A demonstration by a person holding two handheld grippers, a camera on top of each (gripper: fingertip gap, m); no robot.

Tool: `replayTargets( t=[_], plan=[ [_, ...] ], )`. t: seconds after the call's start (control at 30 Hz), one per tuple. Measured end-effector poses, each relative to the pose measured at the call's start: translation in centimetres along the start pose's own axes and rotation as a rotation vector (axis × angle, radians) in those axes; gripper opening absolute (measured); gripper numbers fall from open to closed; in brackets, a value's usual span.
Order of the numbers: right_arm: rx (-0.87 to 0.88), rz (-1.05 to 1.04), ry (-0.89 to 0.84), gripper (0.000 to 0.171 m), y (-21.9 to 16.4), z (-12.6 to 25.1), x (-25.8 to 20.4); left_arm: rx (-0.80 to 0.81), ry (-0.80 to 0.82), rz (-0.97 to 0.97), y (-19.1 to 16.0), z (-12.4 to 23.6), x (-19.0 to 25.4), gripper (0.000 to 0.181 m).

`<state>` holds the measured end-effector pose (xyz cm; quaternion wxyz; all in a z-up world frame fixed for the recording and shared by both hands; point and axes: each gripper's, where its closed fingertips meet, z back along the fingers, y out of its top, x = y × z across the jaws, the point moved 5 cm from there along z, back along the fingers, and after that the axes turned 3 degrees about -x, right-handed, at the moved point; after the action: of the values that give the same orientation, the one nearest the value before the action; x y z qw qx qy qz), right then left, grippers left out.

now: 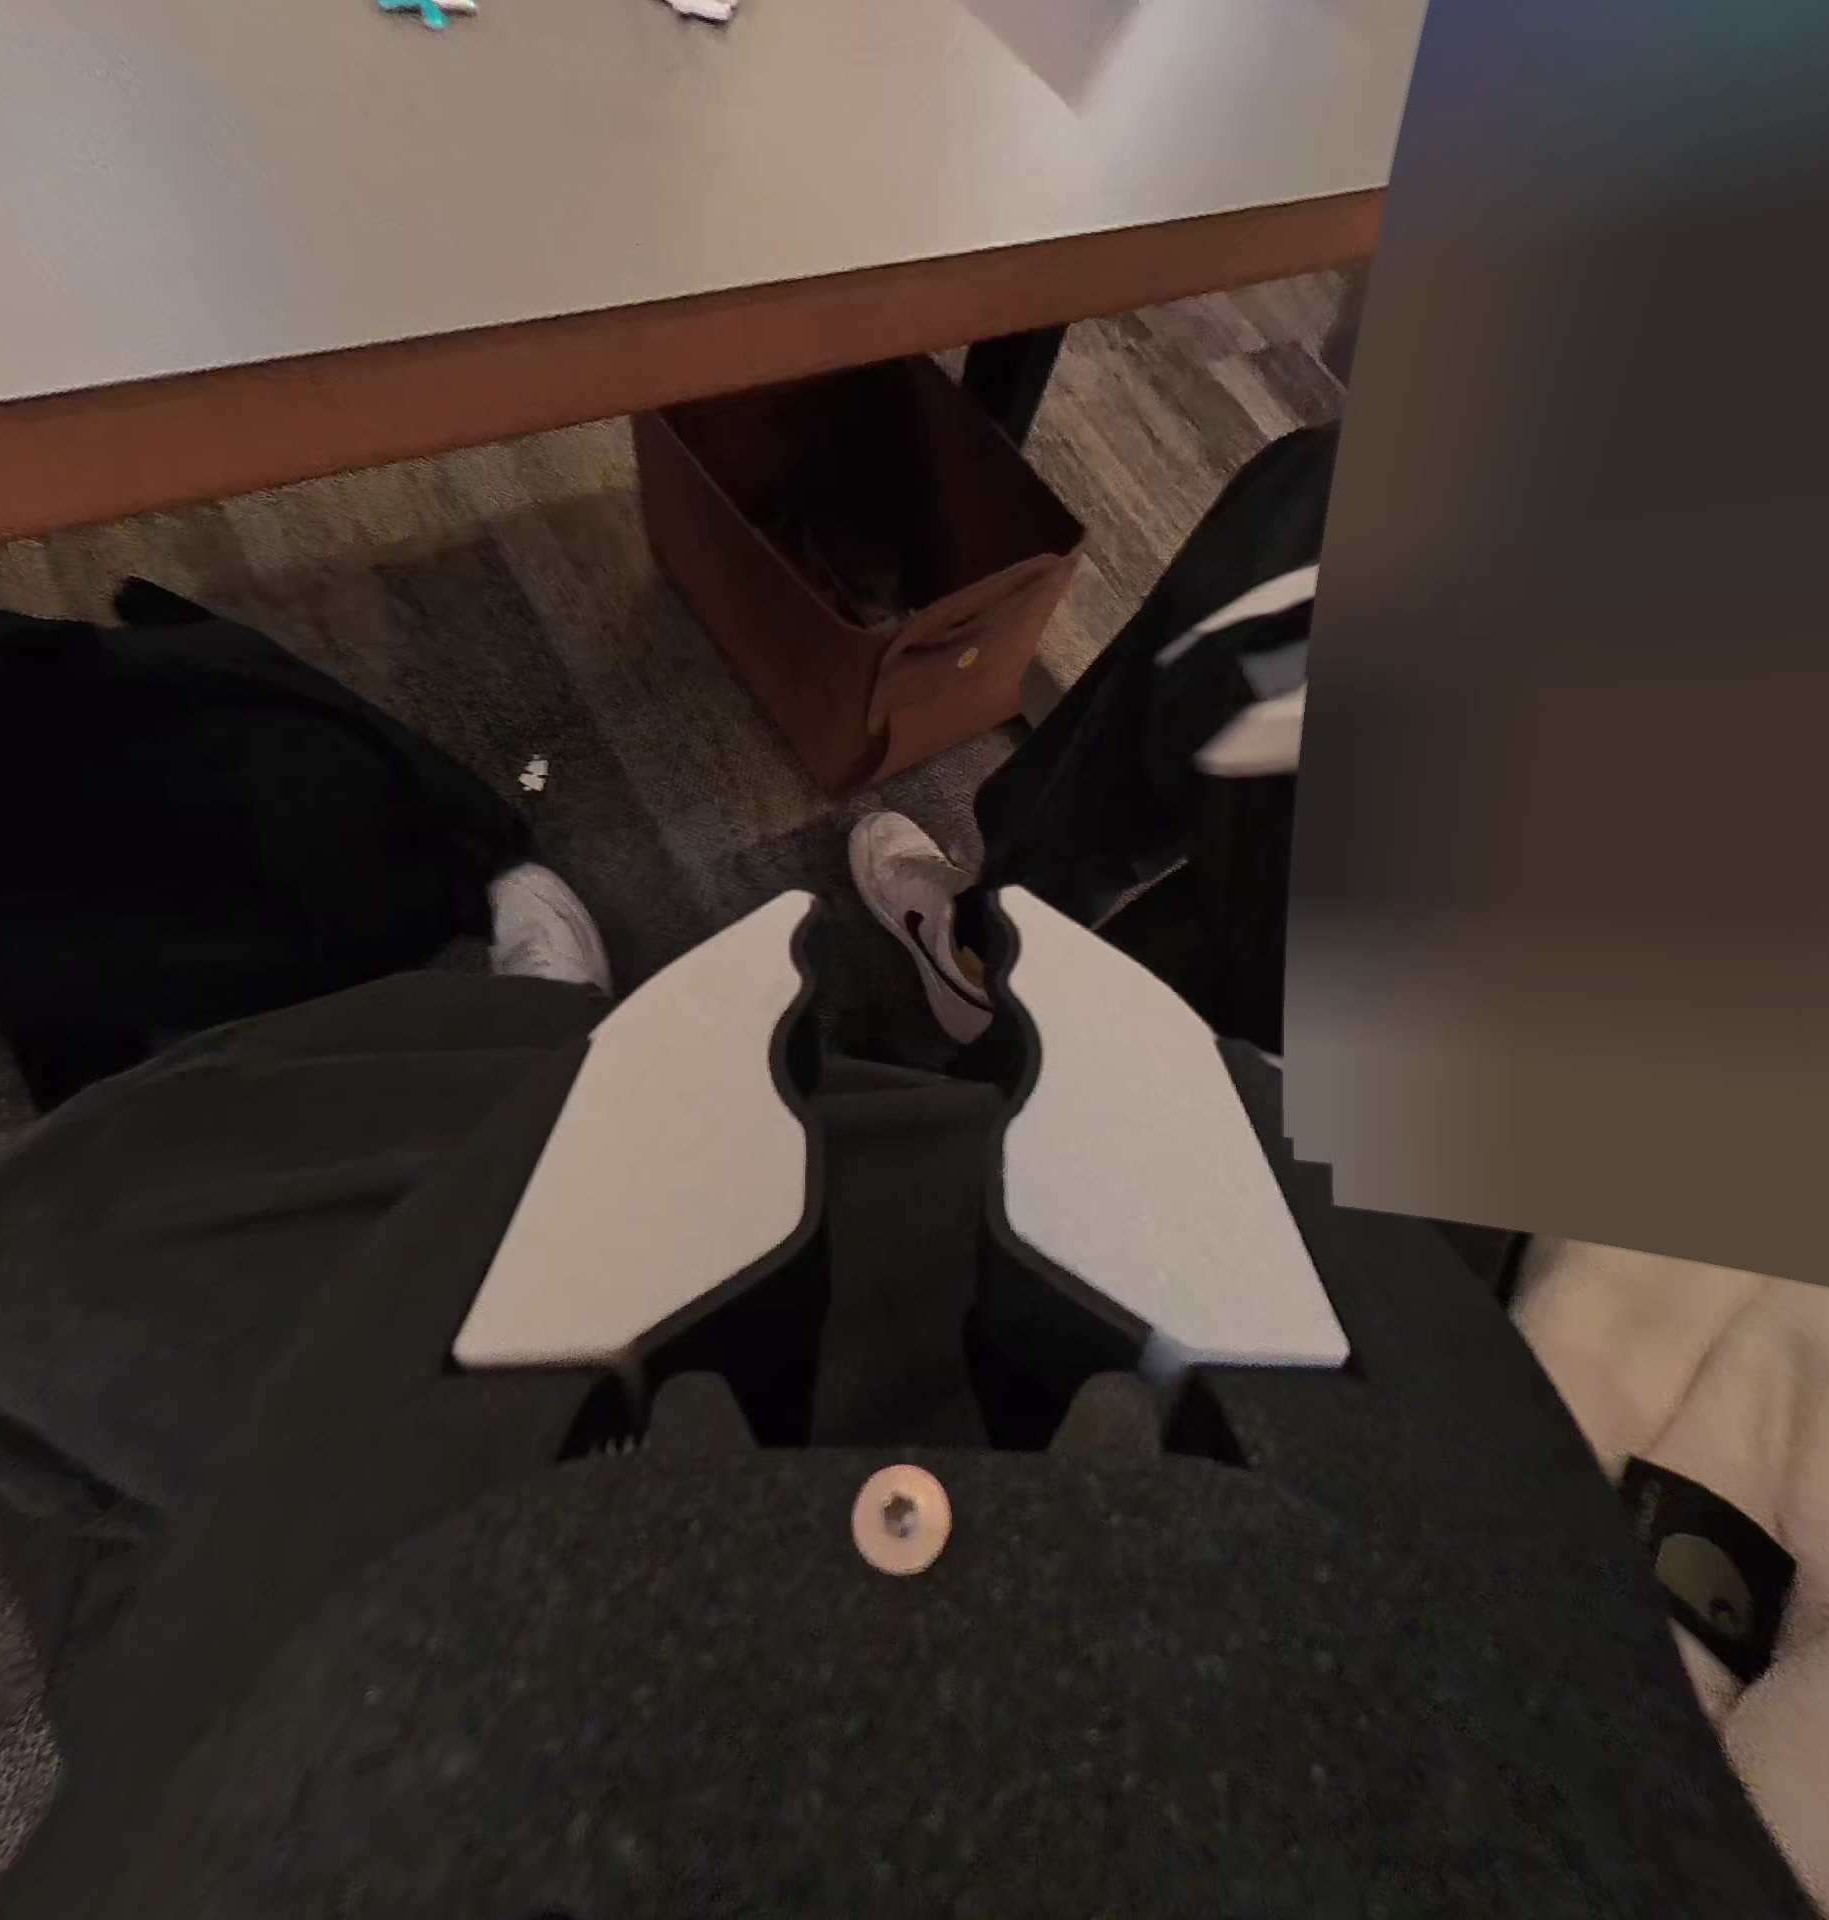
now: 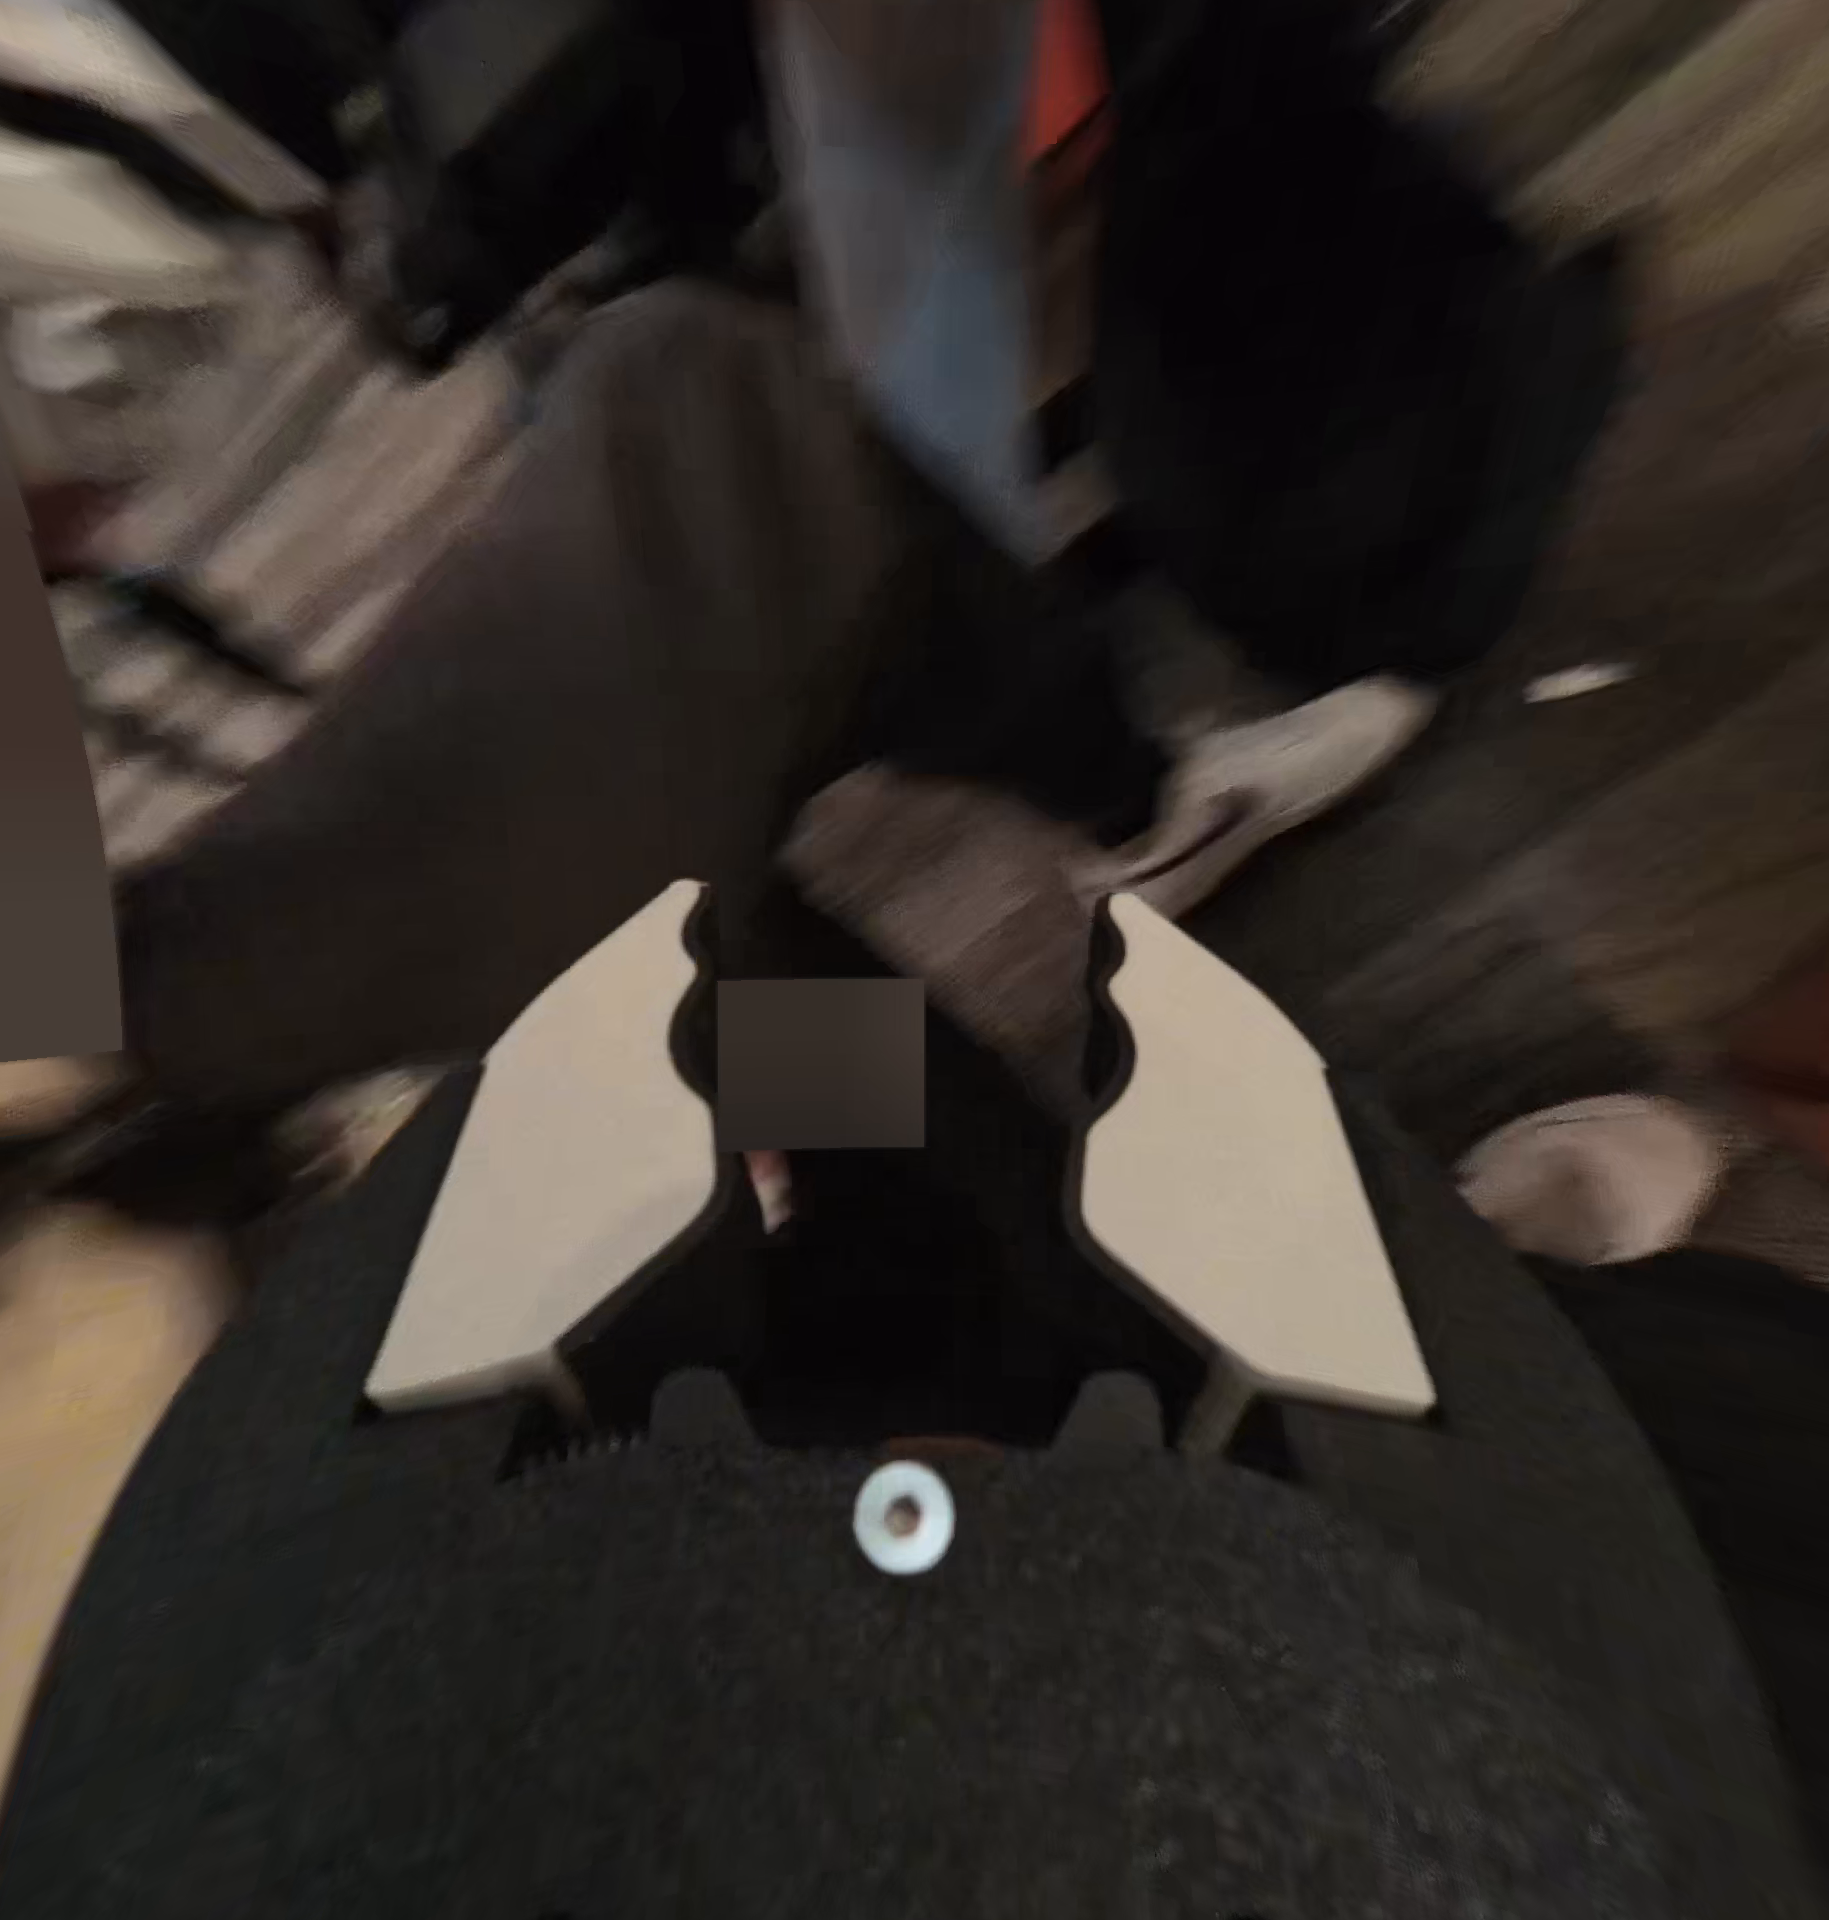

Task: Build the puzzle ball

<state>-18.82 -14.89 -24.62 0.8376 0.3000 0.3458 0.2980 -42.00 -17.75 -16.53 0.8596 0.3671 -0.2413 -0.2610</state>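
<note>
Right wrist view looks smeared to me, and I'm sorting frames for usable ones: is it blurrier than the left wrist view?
Yes. Right wrist view: heavy motion blur everywhere beyond the right gripper, whose fingers stay sharp. Left wrist view: mostly crisp, the table, brown box and white shoe readable, with wide-angle bending at the edges.

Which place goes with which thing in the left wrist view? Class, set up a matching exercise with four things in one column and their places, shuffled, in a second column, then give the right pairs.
Things
1. puzzle pieces
2. brown box
3. small white scrap
4. left gripper

Places
A. on the carpet, left of the box
B. over a person's dark trouser leg, jaws apart, holding nothing
C. on the grey tabletop, at the picture's top edge
D. on the floor, partly under the table's edge

Pairs: 1-C, 2-D, 3-A, 4-B
</note>
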Motion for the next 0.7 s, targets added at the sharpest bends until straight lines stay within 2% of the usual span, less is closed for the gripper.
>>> replayTargets(
  t=[0.03,0.07,0.1,0.13,0.23,0.33,0.4,0.47,0.53,0.63,0.7],
  plan=[
    [0.080,-0.008,-0.131,0.061,0.3,-2.2,2.0,0.011,0.021,0.003,-0.2,0.5,-0.2,0.028],
    [0.183,-0.050,-0.231,0.063,0.2,-5.0,4.2,0.022,0.037,0.013,-0.3,1.0,-0.5,0.028],
    [0.251,-0.053,-0.223,0.069,-0.2,-8.3,5.9,0.033,0.049,0.028,-0.5,1.5,-0.9,0.028],
    [0.219,-0.002,-0.178,0.076,-1.0,-12.1,7.8,0.045,0.059,0.047,-0.6,2.1,-1.4,0.028],
    [-0.041,0.068,-0.242,0.081,-3.9,-23.3,16.8,0.085,0.095,0.122,-1.2,3.9,-3.9,0.029],
    [-0.214,0.236,-0.280,0.077,-6.3,-34.6,26.8,0.137,0.127,0.240,-2.1,5.6,-6.8,0.028],
    [-0.260,0.340,-0.278,0.064,-6.7,-41.0,34.0,0.160,0.134,0.329,-2.8,6.4,-8.5,0.028],
    [-0.314,0.390,-0.245,0.063,-6.8,-46.1,40.0,0.157,0.156,0.389,-3.5,6.5,-10.0,0.028],
    [-0.367,0.438,-0.230,0.062,-6.2,-49.8,44.5,0.075,0.200,0.412,-4.9,5.9,-11.2,0.029],
    [-0.407,0.345,-0.188,0.063,-5.9,-54.5,48.7,-0.101,0.250,0.406,-7.3,4.8,-11.8,0.029],
    [-0.452,0.290,-0.180,0.068,-6.8,-56.9,50.3,-0.149,0.278,0.379,-8.0,4.6,-11.9,0.028]
  ],
)
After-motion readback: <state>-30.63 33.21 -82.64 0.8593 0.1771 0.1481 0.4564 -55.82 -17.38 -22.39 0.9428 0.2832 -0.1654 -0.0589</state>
